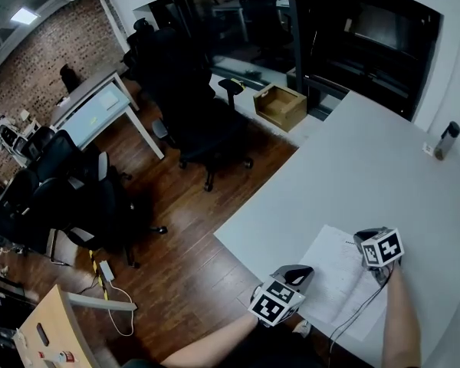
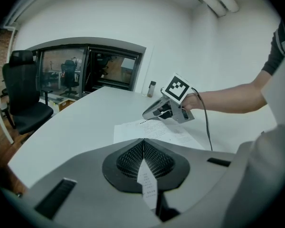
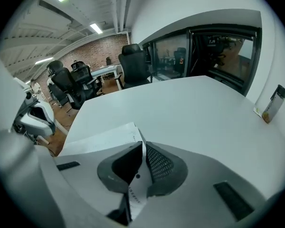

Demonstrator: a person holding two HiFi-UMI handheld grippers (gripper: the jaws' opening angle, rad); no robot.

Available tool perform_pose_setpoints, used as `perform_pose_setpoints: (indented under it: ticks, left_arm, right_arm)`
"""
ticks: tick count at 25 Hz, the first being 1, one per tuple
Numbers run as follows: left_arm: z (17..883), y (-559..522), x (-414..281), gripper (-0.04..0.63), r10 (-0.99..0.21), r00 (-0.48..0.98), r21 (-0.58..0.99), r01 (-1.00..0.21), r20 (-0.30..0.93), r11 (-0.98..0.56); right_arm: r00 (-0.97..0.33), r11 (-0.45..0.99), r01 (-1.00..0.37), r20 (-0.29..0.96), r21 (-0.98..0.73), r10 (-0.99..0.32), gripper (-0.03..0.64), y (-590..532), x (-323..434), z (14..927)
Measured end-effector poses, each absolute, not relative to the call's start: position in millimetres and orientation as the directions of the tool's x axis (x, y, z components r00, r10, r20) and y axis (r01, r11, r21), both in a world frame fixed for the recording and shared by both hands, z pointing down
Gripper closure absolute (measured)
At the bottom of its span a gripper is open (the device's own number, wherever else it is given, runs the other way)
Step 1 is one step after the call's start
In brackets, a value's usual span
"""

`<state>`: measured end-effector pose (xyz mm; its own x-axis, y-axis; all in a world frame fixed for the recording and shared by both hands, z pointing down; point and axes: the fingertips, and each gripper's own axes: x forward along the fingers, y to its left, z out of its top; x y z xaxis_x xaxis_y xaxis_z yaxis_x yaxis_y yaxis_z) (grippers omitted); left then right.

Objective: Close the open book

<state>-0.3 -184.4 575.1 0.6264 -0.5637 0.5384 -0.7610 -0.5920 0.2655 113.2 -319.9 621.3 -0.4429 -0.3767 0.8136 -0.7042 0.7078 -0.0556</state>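
Observation:
The open book (image 1: 333,271) lies flat near the front edge of the white table (image 1: 353,167), showing white printed pages. My left gripper (image 1: 303,271) is at the book's left edge. In the left gripper view its jaws (image 2: 143,141) are shut with a strip of printed page pinched between them. My right gripper (image 1: 366,240) is at the book's far right corner, tilted down. In the right gripper view its jaws (image 3: 142,144) are closed on a page edge that runs up between the pads. The right gripper (image 2: 154,112) also shows over the pages (image 2: 149,129) in the left gripper view.
A dark bottle (image 1: 447,139) stands at the table's far right, next to the wall. Black office chairs (image 1: 192,106) and a cardboard box (image 1: 280,104) are on the wood floor beyond the table's left edge. A cable (image 1: 353,317) trails from the right gripper.

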Motion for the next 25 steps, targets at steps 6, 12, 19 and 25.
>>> perform_pose_setpoints:
  ticks: [6,12,19,25]
  left_arm:
    - [572,-184,20,0.591,-0.531,0.666,0.264,-0.72,0.525,-0.642]
    - [574,-178,52,0.591,-0.477,0.709,0.269,-0.665,0.52,-0.697]
    - [586,-171,82,0.591,-0.397,0.758,0.285,-0.59,0.517,-0.756]
    - [583,-165,101,0.591,-0.356,0.78,0.297,-0.551,0.514,-0.78]
  right_arm:
    - [-0.416,0.672,-0.739,0.809,-0.035,-0.415,0.614,-309,142,612]
    - [-0.374,0.589,-0.807,0.801,-0.032,-0.468,0.614,-292,191,610]
    - [-0.285,0.45,-0.893,0.766,0.006,-0.576,0.614,-263,262,585]
    - [-0.253,0.39,-0.921,0.721,0.025,-0.644,0.614,-243,286,551]
